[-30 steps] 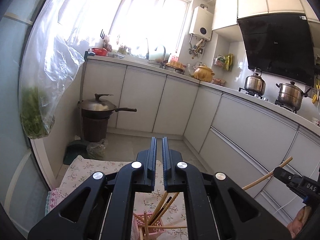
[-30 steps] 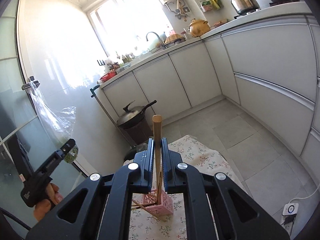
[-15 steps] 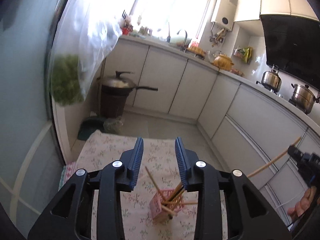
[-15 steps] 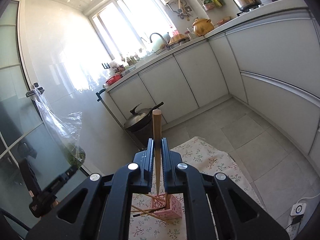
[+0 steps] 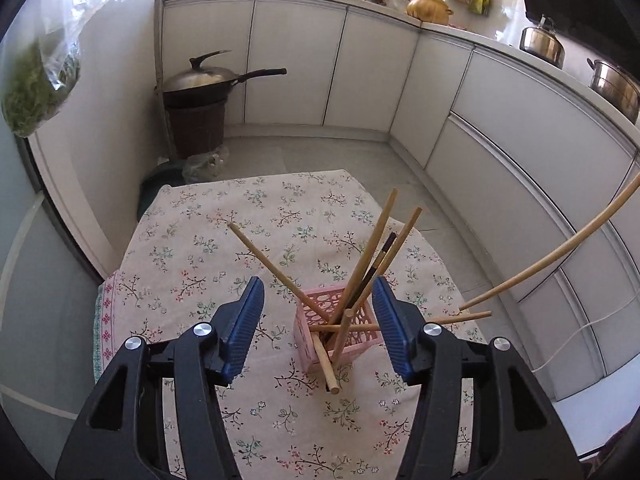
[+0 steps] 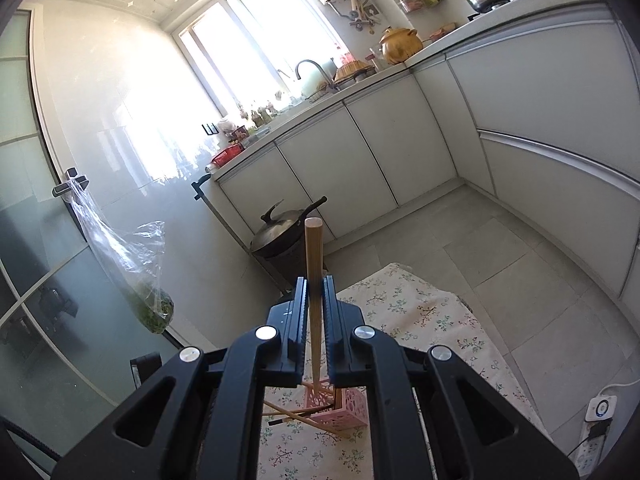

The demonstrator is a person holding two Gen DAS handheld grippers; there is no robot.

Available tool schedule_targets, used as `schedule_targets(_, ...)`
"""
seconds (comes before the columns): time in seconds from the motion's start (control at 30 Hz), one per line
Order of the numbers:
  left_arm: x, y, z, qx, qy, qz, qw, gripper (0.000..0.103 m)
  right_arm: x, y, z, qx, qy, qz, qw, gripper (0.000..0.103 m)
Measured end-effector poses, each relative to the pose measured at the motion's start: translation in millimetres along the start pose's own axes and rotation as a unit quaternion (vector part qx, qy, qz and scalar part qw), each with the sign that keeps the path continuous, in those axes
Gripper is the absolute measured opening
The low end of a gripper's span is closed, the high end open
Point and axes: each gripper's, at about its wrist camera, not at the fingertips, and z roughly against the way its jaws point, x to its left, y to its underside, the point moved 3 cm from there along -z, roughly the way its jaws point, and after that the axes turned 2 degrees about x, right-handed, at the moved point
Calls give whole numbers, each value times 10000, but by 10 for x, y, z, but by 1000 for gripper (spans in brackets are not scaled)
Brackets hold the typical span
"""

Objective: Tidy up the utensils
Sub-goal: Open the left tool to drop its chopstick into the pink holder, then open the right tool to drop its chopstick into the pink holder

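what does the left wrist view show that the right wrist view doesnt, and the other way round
Only the left wrist view shows the left gripper, its jaws opening with nothing pressed between them, above the fanned wooden chopsticks.

Only the right wrist view shows the right gripper shut on a single upright wooden chopstick, plus the bright kitchen window.

Both show the pink perforated plastic holder on the floral tablecloth, and the lidded black wok.
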Motion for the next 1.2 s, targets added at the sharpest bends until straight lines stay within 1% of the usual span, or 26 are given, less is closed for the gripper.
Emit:
schedule_targets(0.03, -32, 4, -1, 0, 50, -36, 10000, 52, -13, -17, 12, -16, 0, -21, 10000, 8)
schedule_targets(0.07, -70, 8, 1, -18, 75, -103, 9999, 40, -28, -26, 28, -40, 7, -31, 10000, 8)
schedule_targets(0.1, -106, 11, -13, 1, 92, -185, 9998, 30, -45, -40, 50, -73, 20, -42, 10000, 8)
schedule_targets(0.13, -142, 16, -35, 49, 142, -256, 9996, 11, -56, -50, 65, -97, 25, -62, 9999, 8)
schedule_targets(0.17, -187, 32, -46, 52, 167, -331, 9993, 6, -76, -62, 85, -117, 17, -98, 9999, 8)
schedule_targets(0.2, -221, 46, -47, 29, 172, -396, 9991, 3, -88, -72, 98, -126, 6, -121, 9998, 8)
schedule_targets(0.27, -282, 62, -6, -74, 180, -438, 9989, 3, -102, -88, 130, -153, 0, -160, 9998, 8)
schedule_targets(0.3, -311, 60, 45, -128, 264, -422, 9987, 3, -108, -95, 149, -169, -9, -179, 9997, 8)
schedule_targets(0.33, -334, 55, 124, -201, 363, -402, 9983, 3, -111, -101, 166, -180, -17, -192, 9997, 8)
schedule_targets(0.5, -518, 3, 551, -595, 611, -485, 9952, 3, -130, -154, 275, -285, -56, -241, 9993, 8)
schedule_targets(0.63, -624, -148, 893, -963, 682, -546, 9915, 3, -161, -200, 331, -348, -79, -333, 9988, 8)
schedule_targets(0.73, -665, -350, 1186, -1352, 642, -578, 9870, 3, -186, -230, 353, -381, -82, -378, 9985, 8)
schedule_targets(0.83, -694, -554, 1349, -1714, 371, -655, 9823, 3, -201, -249, 347, -373, -89, -412, 9984, 8)
schedule_targets(0.93, -703, -716, 1329, -1908, 114, -684, 9792, 3, -199, -249, 321, -360, -100, -428, 9984, 8)
schedule_targets(1.0, -682, -787, 1239, -1911, 23, -652, 9794, 3, -188, -249, 294, -349, -101, -421, 9985, 8)
schedule_targets(1.1, -645, -856, 1046, -1877, -92, -599, 9803, 3, -169, -240, 236, -308, -91, -408, 9987, 8)
schedule_targets(1.2, -596, -845, 805, -1617, -75, -503, 9855, 5, -156, -235, 143, -230, -87, -408, 9989, 8)
